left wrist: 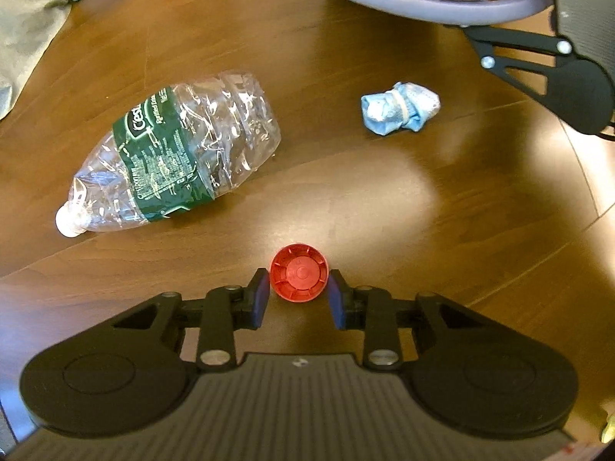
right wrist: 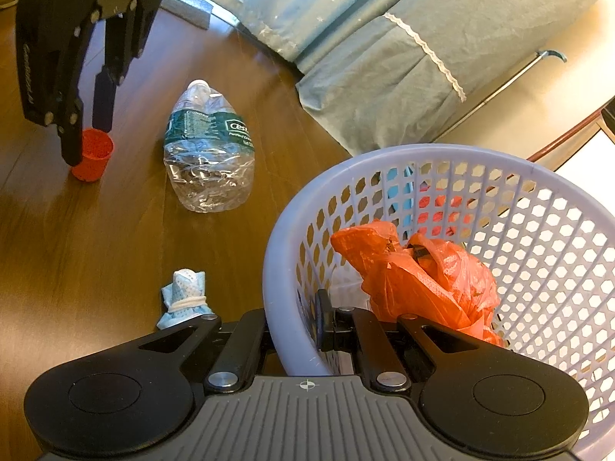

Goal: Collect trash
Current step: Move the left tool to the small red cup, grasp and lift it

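Red plastic cup (left wrist: pixel 299 277) sits between the spread fingers of the left gripper (left wrist: pixel 298 296), not yet pinched, its open mouth upward. Ahead-left lies a crushed bottle (left wrist: pixel 175 158), cap toward the gripper; ahead-right, a blue wad (left wrist: pixel 399 108). Right gripper (right wrist: pixel 294 328) pinches the basket (right wrist: pixel 388 155) rim; an orange bag (right wrist: pixel 419 276) is already inside, three pieces remain.
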The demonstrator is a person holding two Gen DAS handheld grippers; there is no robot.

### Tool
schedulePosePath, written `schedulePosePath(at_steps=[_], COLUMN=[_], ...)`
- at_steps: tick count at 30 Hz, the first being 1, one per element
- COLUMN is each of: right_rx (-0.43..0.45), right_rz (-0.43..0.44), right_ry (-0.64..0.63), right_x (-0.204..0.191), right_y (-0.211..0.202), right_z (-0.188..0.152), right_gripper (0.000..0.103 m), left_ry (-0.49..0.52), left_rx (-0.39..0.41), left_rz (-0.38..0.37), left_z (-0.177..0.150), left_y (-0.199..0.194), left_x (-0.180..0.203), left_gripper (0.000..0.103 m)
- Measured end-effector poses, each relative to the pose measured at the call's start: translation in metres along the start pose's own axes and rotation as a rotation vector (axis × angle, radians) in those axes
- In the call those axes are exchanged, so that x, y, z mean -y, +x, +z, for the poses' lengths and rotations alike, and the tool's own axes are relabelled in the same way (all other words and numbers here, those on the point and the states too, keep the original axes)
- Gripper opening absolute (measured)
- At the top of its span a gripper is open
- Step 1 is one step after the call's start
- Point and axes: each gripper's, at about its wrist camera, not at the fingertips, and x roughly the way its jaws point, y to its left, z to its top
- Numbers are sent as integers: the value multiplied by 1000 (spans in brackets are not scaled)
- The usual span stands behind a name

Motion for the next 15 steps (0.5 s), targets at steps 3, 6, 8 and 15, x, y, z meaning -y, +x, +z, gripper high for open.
schedulePosePath(at_steps=[3, 6, 8, 15], right_rx=[-5, -6, -6, -11], right_rz=[0, 1, 3, 1], right_ry=[2, 2, 1, 10], right_x=[0, 0, 0, 0], right_y=[1, 1, 1, 1], right_z=[1, 1, 1, 5], right_gripper=[3, 3, 3, 3], left_ry=[8, 4, -1, -21], left_rx=[3, 10, 23, 67], left_rz=[15, 38, 56, 88], left_z=[0, 3, 6, 19], left_y=[-15, -35, -49, -98], left_x=[2, 2, 2, 8], left_gripper=[27, 27, 27, 27])
